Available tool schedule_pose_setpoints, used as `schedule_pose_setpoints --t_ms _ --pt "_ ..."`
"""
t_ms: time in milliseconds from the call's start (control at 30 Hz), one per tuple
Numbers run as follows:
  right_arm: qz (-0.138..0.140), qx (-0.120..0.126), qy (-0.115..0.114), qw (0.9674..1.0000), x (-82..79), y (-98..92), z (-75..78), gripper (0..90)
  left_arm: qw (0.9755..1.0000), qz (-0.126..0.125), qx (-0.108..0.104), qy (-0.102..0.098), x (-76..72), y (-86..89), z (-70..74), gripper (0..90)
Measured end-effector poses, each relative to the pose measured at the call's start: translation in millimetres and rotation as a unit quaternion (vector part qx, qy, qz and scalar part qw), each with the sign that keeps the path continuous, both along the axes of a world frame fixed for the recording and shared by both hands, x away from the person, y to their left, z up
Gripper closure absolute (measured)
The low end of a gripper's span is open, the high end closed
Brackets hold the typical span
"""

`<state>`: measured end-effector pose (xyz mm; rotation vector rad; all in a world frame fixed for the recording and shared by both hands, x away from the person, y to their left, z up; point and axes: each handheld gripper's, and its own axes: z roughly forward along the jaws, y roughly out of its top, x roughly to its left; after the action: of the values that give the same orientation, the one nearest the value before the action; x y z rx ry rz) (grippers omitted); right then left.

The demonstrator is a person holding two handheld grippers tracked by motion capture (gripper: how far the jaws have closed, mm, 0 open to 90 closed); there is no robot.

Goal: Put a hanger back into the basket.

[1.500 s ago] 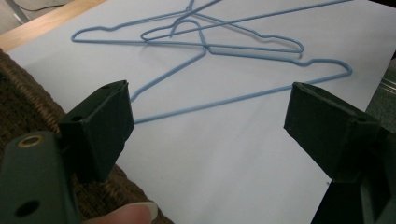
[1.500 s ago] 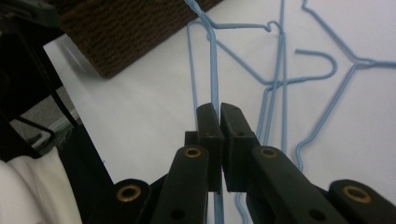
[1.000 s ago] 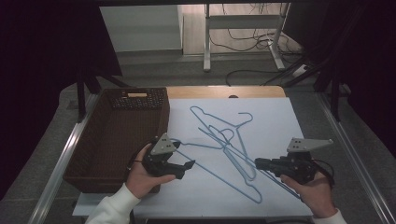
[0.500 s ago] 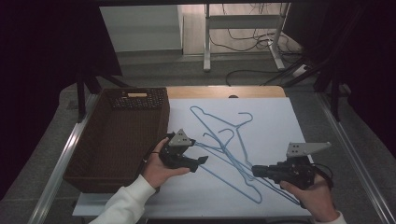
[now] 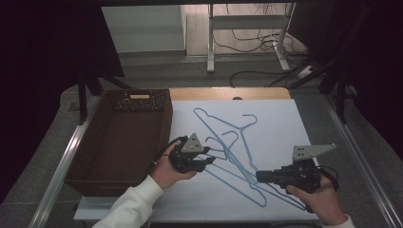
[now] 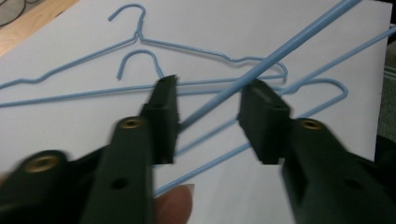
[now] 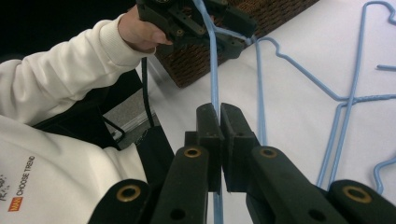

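Several light-blue wire hangers (image 5: 237, 142) lie tangled on the white tabletop. My left gripper (image 5: 209, 161) is at their left side. In the left gripper view its jaws (image 6: 208, 116) have just been closing. They stand apart, with one raised hanger rod (image 6: 280, 53) running between them and no squeeze from both pads. My right gripper (image 5: 260, 176) is at the lower right, shut (image 7: 219, 116) on the thin wire of that blue hanger (image 7: 213, 70). The wire stretches from it toward the left gripper (image 7: 196, 18).
A dark brown wicker basket (image 5: 164, 128) stands at the table's left, next to my left hand. A person's white sleeve (image 7: 60, 70) comes in from below. Metal rails border the table, and cables lie on the floor beyond it.
My left gripper has moved right, onto the hangers, and its jaws have narrowed around a hanger rod. The right gripper has stayed put, still clamped on the wire.
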<state>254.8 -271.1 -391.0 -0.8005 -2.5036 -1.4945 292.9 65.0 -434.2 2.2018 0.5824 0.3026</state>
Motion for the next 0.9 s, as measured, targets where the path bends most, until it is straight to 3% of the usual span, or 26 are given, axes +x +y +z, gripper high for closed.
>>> schedule_pose_setpoints --t_ms 200,433,533,667,800,900 --pt "-0.012 0.000 0.003 0.9999 11.3 -10.7 -4.8 87.4 0.9984 -0.026 0.046 -0.018 -8.1 -3.1 0.6 76.5" --pt "-0.025 -0.050 -0.023 0.9982 26.4 -11.5 -16.3 83.1 0.9968 -0.043 0.067 0.000 -12.2 1.1 -0.6 83.3" --pt "-0.046 -0.062 -0.040 0.9962 32.3 -12.5 -22.3 73.5 0.9968 -0.058 0.047 0.028 -14.7 4.0 -0.1 87.1" --pt "-0.058 -0.060 -0.035 0.9959 40.2 -17.1 -29.5 72.6 0.9970 -0.060 0.042 0.027 -22.5 4.0 5.4 87.4" --pt "-0.085 -0.036 -0.053 0.9944 39.8 -21.3 -31.1 55.7 0.9974 -0.059 0.031 0.026 -27.0 8.7 10.4 87.5" --pt "-0.102 -0.020 -0.063 0.9926 38.3 -25.9 -30.9 51.3 0.9976 -0.058 0.026 0.025 -31.3 12.4 12.6 87.5"
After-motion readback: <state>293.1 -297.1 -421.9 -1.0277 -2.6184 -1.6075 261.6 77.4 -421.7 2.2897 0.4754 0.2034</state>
